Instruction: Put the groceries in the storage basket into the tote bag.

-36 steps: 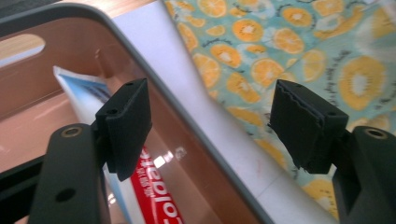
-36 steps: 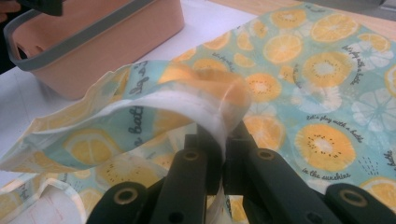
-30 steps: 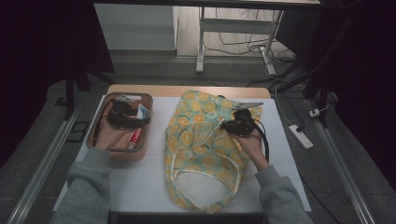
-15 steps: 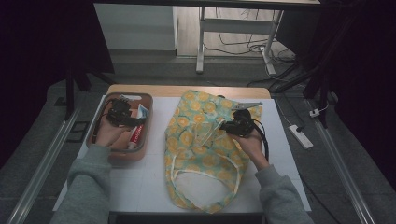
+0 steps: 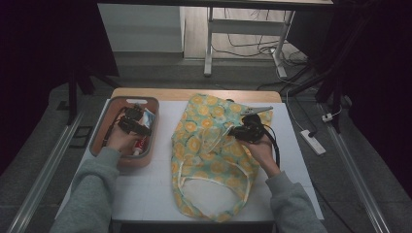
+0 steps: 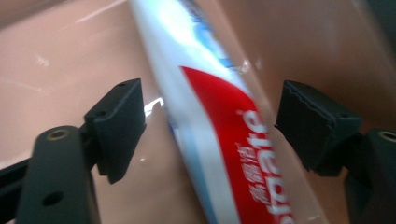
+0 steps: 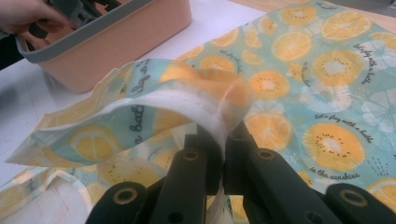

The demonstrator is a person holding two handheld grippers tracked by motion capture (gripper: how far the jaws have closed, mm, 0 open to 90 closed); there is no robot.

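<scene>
Landmark: the pink tub (image 5: 145, 160) sits on the white table (image 5: 160, 194); every place below is told from this tub.

Toothpaste: the red and white toothpaste tube (image 6: 210, 126) lies flat inside the tub, on its floor.

Left gripper: the left gripper (image 5: 133, 127) is down inside the tub. Its jaws are wide and have just been opening. The tube lies between them, but the pads do not touch it.

Bag: the orange-print bag (image 5: 204, 155) lies flat on the table just beside the tub, on the side away from the person's left hand.

Right gripper: the right gripper (image 7: 219, 154) is over the bag, well apart from the tub. Its jaws are squeezed tight on a fold of the bag's edge and lift it a little, so the bag's mouth gapes toward the tub.

Slip risk: the tube looks smooth and slanted between the jaws. If they close on the slant, it may twist or squirt out.

Tub risk: the left jaws sit close to the tub's floor. Pushing down more could bump it and shove the tub.

Squeeze risk: the tube looks soft. A hard pinch could dent it.

Bag risk: only a thin bit of cloth is held. If it slides out, the mouth may fall shut, and the tube would land on top of the bag, not in it.
</scene>
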